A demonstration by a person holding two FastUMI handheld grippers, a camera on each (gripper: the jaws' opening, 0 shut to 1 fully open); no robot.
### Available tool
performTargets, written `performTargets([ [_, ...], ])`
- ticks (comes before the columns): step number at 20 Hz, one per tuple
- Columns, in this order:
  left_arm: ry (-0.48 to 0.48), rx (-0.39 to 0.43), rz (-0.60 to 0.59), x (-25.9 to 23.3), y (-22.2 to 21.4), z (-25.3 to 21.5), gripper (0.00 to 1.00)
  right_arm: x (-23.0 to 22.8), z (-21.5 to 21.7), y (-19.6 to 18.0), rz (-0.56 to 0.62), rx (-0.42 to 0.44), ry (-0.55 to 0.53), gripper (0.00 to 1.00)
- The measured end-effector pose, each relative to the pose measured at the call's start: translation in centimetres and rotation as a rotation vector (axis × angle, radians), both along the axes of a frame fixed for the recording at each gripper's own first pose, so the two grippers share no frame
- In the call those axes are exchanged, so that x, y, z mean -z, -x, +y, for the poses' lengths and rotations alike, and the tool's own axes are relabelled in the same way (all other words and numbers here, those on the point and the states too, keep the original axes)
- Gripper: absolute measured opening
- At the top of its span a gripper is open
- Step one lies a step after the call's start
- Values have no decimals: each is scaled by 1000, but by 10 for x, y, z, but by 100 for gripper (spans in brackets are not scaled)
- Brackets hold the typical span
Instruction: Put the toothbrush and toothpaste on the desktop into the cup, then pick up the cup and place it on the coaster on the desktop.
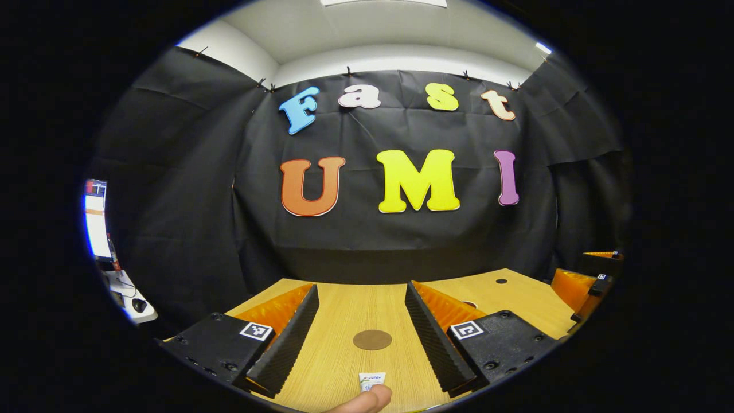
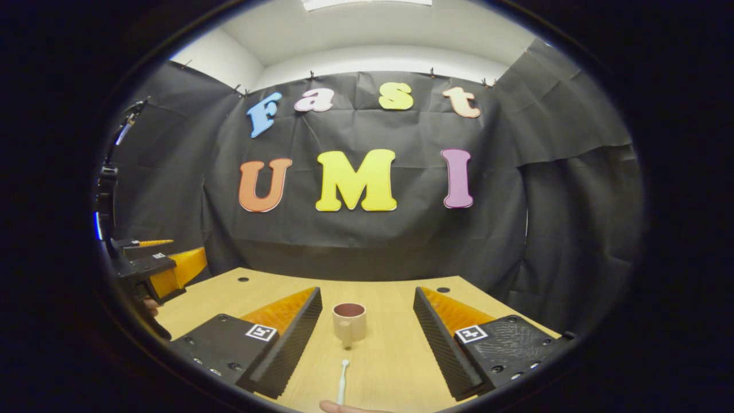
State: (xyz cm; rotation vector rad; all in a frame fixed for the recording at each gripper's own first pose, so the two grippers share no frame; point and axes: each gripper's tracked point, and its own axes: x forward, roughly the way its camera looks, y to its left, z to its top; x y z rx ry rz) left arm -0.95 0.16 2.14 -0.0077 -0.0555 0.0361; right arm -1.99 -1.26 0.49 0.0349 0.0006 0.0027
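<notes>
1. Left gripper view looks forward along the left gripper (image 1: 360,330), whose two fingers (image 1: 289,338) stand spread wide above the wooden bench (image 1: 344,355) with nothing between them.
2. Between those fingers lies the round brown coaster (image 1: 372,339), flat on the bench and towards its middle.
3. Nearer the bench's near edge, just before the coaster but apart from it, the end of the toothpaste (image 1: 372,380) tube shows, with a fingertip (image 1: 367,400) touching it from below.
4. At the bench's right edge in the same view, the right gripper (image 1: 590,284) hangs above the wood.
5. Right gripper view shows the right gripper (image 2: 367,335) likewise spread wide and holding nothing.
6. Between its fingers the cup (image 2: 349,323) stands upright on the bench, its handle turned towards the camera.
7. Just short of the cup, not touching it, the toothbrush (image 2: 343,381) lies pointing at it, its near end by a fingertip (image 2: 344,408) at the bench's near edge.
8. By the bench's left edge, the left gripper (image 2: 157,267) shows; how its jaws stand cannot be told here.
</notes>
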Motion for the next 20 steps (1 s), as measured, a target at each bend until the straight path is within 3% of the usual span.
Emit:
performTargets([
  [12, 16, 15, 42, 25, -2, 5, 96, 34, 14, -12, 62, -15, 23, 96],
  [20, 6, 77, 53, 46, 2, -9, 96, 127, 24, -31, 255, -20, 37, 96],
])
